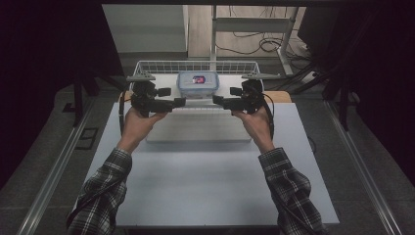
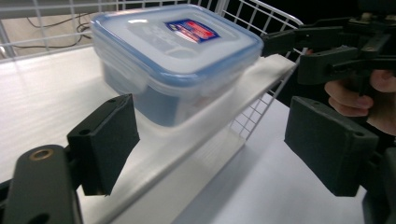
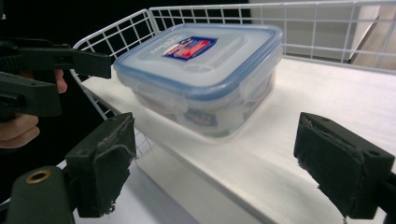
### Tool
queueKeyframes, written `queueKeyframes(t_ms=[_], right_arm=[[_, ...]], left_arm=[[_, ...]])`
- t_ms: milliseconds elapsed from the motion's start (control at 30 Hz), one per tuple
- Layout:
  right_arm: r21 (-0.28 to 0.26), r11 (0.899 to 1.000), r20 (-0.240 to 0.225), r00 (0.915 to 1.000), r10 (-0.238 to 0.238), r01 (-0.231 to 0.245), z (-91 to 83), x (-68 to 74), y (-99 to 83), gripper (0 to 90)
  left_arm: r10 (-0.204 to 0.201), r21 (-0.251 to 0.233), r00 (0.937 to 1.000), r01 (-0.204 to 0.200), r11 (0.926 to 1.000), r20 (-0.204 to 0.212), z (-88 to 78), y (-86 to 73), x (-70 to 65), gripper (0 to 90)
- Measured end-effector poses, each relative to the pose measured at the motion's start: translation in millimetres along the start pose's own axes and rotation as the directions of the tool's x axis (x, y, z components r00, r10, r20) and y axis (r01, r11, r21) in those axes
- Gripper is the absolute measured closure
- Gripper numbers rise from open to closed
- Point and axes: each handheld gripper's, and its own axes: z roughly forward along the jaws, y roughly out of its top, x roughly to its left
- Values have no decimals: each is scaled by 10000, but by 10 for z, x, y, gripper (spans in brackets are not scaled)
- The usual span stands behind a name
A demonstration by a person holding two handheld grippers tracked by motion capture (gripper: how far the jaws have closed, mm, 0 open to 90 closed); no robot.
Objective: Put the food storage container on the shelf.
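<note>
Dark room w/ grey floor, cables [image 1: 254, 41] trailing by a white frame leg at the back; a pale desk [image 1: 210, 186] fills the middle of the high view. At its far end sits a white wire basket [image 1: 147, 64] on a white board [image 3: 261, 158], front side of the basket open toward the person. Food container [image 1: 197, 84], clear plastic w/ blue-rimmed snap lid and a red/blue label on top, rests flat and upright on the board inside the basket, roughly centred between both claws. It's near-square w/ rounded corners; the slightly longer side looks to run left-right across the desk, lid facing up, but hard to be sure. Left claw [image 2: 212, 140] is apart, nothing between its pads, container just ahead of it and not touched. Right claw [image 3: 215, 172] likewise apart, pads clear of the container, which sits just beyond. Both claws point inward at each other across the container's front, level w/ it. Person's sleeves are plaid, forearms coming in from the near edge.
</note>
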Motion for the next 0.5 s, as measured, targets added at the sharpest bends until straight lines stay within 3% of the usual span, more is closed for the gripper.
queueKeyframes(t_ms=[500], right_arm=[[-123, 9989, -350, 9984, -454, 449, -163, 151, -222, 86]], left_arm=[[448, 169, 9988, -451, 9988, 177, -51, -279, -250, 97]])
